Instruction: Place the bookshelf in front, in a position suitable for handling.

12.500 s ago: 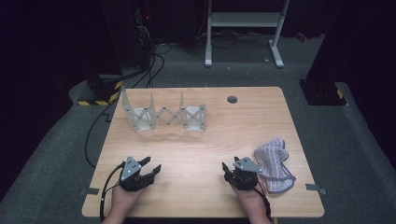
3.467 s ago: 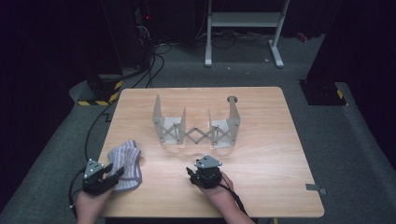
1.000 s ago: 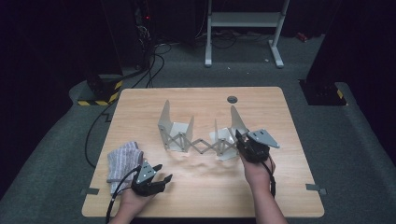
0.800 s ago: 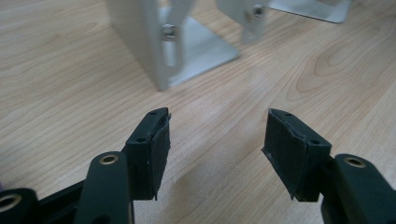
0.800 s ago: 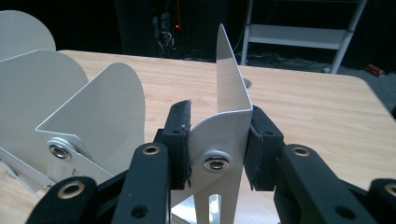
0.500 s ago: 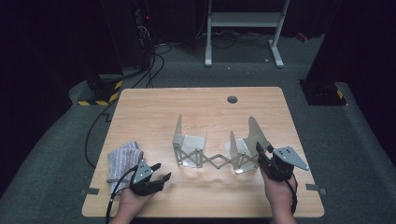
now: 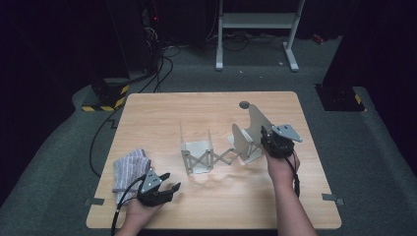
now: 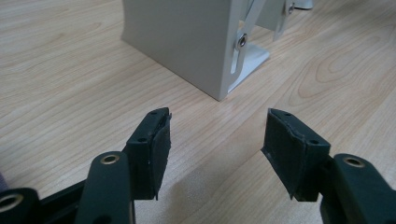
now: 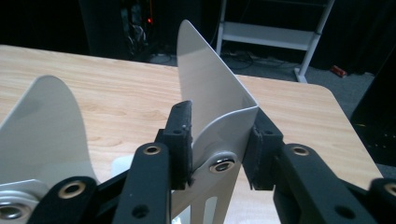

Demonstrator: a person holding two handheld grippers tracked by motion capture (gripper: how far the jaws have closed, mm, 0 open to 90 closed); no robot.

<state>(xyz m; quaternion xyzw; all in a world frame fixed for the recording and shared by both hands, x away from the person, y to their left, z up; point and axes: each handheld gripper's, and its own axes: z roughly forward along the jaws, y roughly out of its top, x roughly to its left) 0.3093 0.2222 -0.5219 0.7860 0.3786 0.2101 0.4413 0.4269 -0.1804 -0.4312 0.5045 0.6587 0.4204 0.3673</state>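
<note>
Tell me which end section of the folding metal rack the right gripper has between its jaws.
The right-hand end section, with tall pointed plates; the right gripper straddles its outer plate. The squarer left section stands free.

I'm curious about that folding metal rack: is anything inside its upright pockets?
The expanding metal rack looks empty: its left pocket shows bare base. The right pocket's floor is partly hidden by the right gripper, whose jaws sit on either side of its end plate.

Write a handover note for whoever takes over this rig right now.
Left gripper: jaws open and empty, low over the table, beside the striped cloth.
Right gripper: jaws have just been opening; the pads seem to touch the rack at its right end plate, which is between them.
Done: rack stands partly stretched out, mid-table.
Left: probably let go of the rack, then deal with the cloth.
</note>
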